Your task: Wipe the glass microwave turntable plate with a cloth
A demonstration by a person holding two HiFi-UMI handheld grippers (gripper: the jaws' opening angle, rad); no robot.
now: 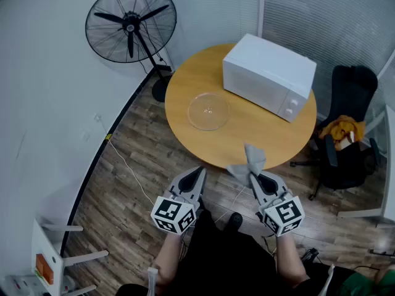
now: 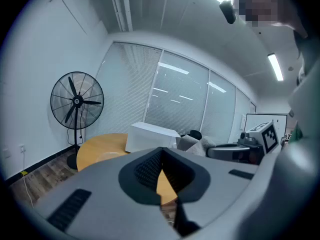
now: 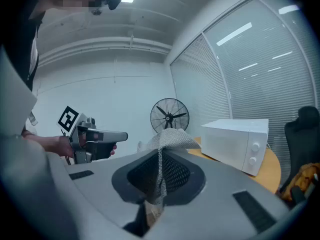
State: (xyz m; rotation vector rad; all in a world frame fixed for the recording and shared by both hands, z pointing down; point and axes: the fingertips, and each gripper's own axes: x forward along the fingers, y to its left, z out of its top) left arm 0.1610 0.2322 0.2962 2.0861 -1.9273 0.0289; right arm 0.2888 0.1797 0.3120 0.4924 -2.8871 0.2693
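Right tool (image 1: 254,177) clamped on the grey cloth (image 1: 250,160); left tool (image 1: 199,172) closed, empty. Glass turntable plate (image 1: 208,111) lies on the round surface (image 1: 265,134) beside the microwave (image 1: 268,76), apart from both tools.

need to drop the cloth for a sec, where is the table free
The near part of the table is bare: the broad strip bordered by the glass plate, the microwave and the near rim. A smaller bare patch lies beyond the plate, left of the microwave. The far right is crowded: the microwave fills it.
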